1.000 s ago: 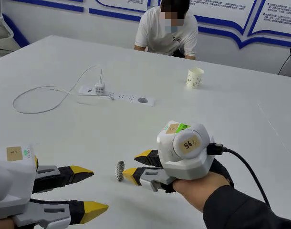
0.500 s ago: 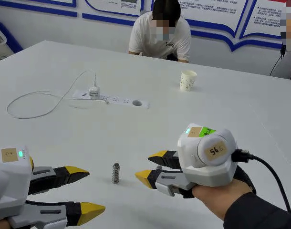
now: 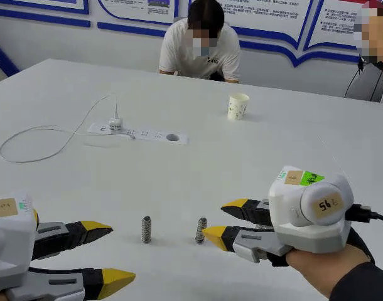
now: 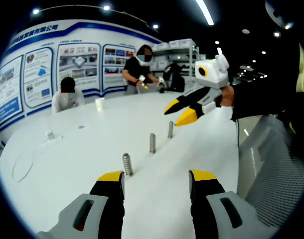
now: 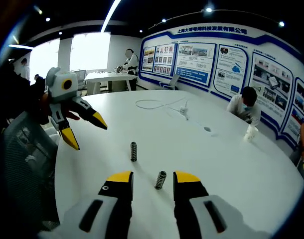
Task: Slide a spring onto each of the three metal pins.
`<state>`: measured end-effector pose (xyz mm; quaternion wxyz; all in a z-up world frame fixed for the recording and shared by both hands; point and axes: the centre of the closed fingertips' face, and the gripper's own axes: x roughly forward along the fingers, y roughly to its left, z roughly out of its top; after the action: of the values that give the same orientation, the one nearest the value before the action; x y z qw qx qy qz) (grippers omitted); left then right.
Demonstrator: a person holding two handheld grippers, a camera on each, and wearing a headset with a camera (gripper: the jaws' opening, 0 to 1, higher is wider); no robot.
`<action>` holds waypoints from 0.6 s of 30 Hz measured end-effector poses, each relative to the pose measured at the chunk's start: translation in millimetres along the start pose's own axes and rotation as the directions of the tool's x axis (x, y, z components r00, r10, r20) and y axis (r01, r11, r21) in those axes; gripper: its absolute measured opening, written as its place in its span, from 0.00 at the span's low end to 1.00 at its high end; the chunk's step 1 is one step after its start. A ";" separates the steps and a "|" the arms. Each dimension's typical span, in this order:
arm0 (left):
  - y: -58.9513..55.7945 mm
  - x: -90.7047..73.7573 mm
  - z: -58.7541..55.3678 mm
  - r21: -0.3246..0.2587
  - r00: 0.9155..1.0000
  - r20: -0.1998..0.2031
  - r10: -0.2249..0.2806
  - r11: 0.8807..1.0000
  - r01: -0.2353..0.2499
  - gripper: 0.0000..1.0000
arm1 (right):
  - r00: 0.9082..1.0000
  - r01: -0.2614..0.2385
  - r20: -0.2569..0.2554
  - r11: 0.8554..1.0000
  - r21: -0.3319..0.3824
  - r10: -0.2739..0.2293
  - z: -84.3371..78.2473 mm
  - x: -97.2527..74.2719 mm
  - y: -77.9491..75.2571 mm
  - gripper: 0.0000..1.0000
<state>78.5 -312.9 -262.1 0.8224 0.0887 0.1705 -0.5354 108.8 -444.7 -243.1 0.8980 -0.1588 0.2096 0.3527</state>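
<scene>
- While both tongs stand released, the right gripper (image 3: 224,218) holds its yellow-tipped jaws parted and grips nothing. The left gripper (image 3: 110,253) gapes the same way, empty, low at the near edge of the white table (image 3: 179,163).
- Just ahead of the right gripper's tips, and apart from them, stands the right-hand spring (image 3: 201,230). In the right gripper view it sits in line with the gap between the two jaws, so a short reach straight forward would likely bring them around it.
- Its long axis runs up from the table and leans a little at the top. It stands across the jaws' reach rather than along it, so they would close on its sides.
- Farther out, between the two tongs, the left-hand spring (image 3: 146,229) stands upright. It lies just beyond the left gripper's tips and a little to one side of their gap.
- In the left gripper view a third spring (image 4: 170,129) ends the row, standing below the right gripper's tips.
- Each looks like a coil already standing over its pin, though the coils are too small to tell whether a pin runs inside or how far down the spring sits.
- If the leaning spring needs seating, my judgement is that it falls to the right hand, which is plainly the nearer.
</scene>
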 end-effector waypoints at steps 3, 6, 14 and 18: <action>-0.1 -0.3 -0.2 -0.001 1.000 0.000 0.002 1.000 -0.002 0.53 | 1.000 0.008 0.013 1.000 0.020 -0.009 0.5 -6.8 -4.3 0.34; -0.1 -0.8 0.0 -0.002 1.000 0.001 0.004 1.000 -0.004 0.54 | 1.000 0.023 0.018 0.999 0.023 -0.024 -1.4 -14.3 -7.8 0.35; 0.0 -1.5 -0.8 -0.008 1.000 0.001 0.008 1.000 -0.008 0.55 | 0.998 0.056 0.013 0.998 0.041 -0.057 -15.3 -32.7 -19.3 0.39; 0.0 -1.9 -1.8 -0.010 1.000 -0.001 0.009 1.000 -0.009 0.55 | 0.997 0.073 0.018 0.996 0.051 -0.074 -21.2 -42.1 -25.8 0.40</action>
<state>77.4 -310.7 -263.0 0.8253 0.0857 0.1734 -0.5306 93.3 -495.9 -237.3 0.9161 -0.1401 0.2036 0.3157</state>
